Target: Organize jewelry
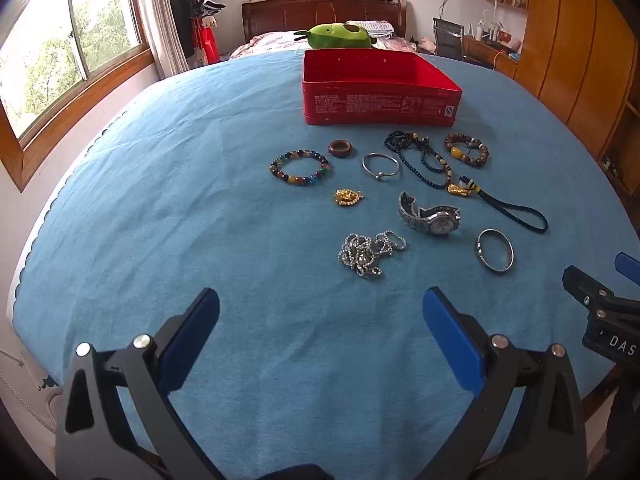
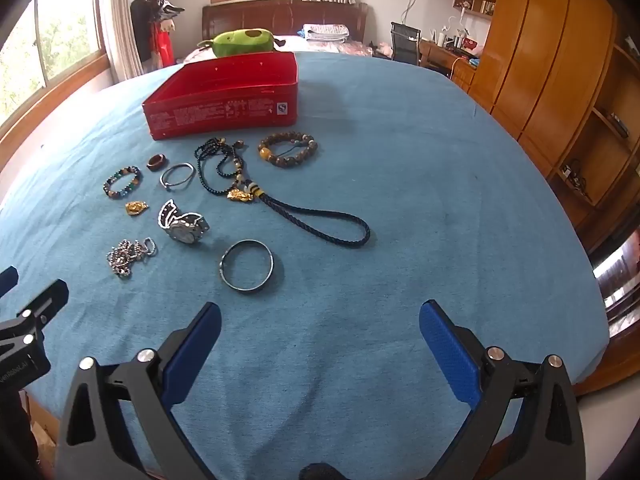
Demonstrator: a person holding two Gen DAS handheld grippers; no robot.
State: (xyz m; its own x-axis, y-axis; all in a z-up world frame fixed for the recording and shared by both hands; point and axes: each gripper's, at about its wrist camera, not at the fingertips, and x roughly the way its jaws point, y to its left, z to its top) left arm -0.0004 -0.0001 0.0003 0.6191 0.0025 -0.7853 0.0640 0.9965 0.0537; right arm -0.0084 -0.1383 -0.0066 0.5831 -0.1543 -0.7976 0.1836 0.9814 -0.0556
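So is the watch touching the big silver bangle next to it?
Apart. The right wrist view shows blue cloth plainly between the watch and the silver bangle; the left wrist view shows the same gap.

light: bright daylight, from window point(image 1: 76, 40) at left
glare: window panes blown out
shadows: soft, faint
distortion: strong fisheye bend, dark vignette corners
focus: mostly sharp, edges slightly soft

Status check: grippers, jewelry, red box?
Both hand-held grippers, left and right, open, empty. Jewelry, watch included, loose on cloth. Red box empty. Nothing blocking.
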